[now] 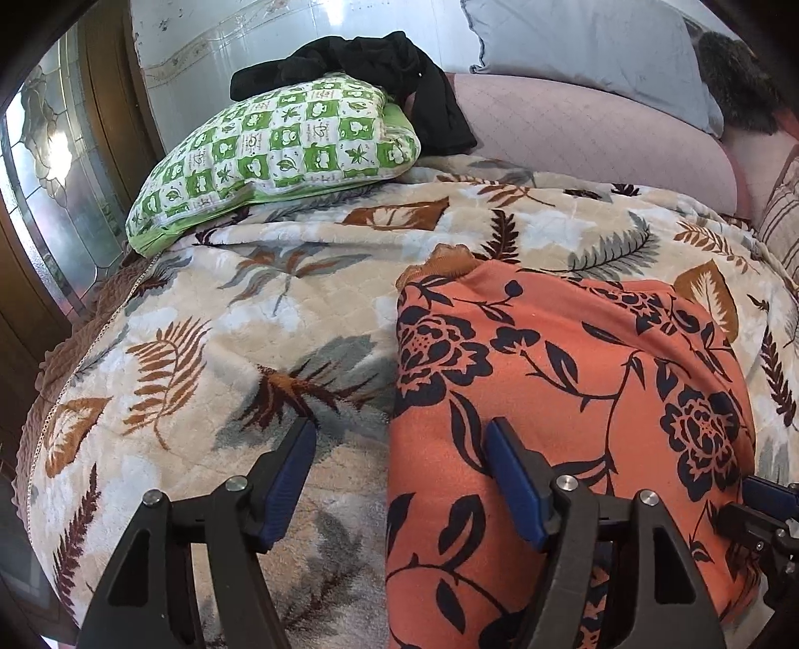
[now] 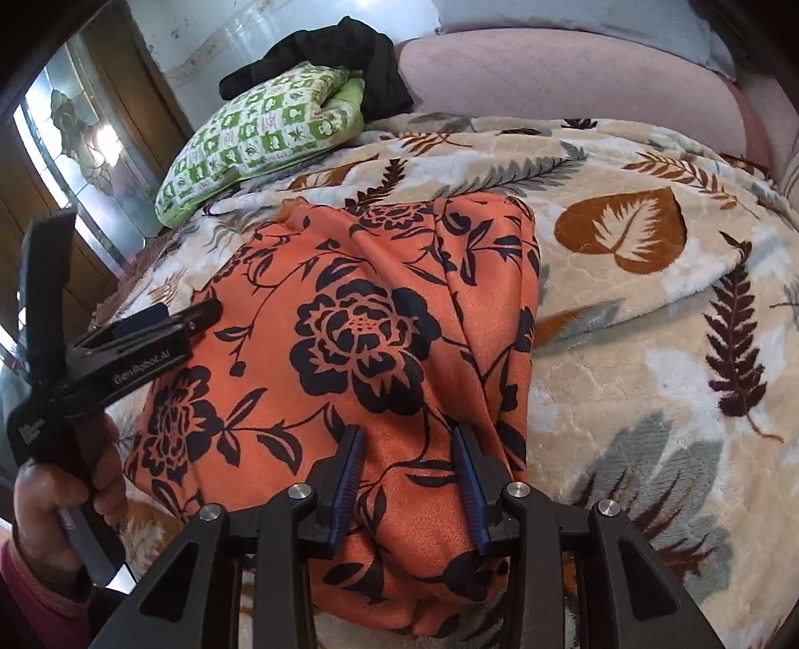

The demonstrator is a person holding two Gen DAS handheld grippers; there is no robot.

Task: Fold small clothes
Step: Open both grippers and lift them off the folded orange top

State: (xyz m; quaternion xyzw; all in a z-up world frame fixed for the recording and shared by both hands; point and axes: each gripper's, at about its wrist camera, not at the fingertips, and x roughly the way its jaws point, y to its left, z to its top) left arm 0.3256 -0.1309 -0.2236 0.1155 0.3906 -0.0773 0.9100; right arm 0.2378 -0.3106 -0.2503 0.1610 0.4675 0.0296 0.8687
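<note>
An orange garment with dark floral print point(image 1: 574, 379) lies folded lengthwise on the leaf-patterned blanket point(image 1: 249, 319); it also shows in the right wrist view point(image 2: 364, 324). My left gripper point(image 1: 399, 464) is open, straddling the garment's left edge near its lower end, holding nothing. It also shows from the side in the right wrist view point(image 2: 165, 319). My right gripper point(image 2: 407, 474) is open over the garment's near end, the cloth lying between its fingers. Its tip shows at the right edge of the left wrist view point(image 1: 764, 504).
A green checked pillow point(image 1: 279, 155) with black clothing point(image 1: 389, 65) on it lies at the head of the bed. A pink quilted cushion point(image 1: 589, 140) and a grey pillow point(image 1: 589, 45) sit behind. A wooden door with glass point(image 1: 55, 164) is at left.
</note>
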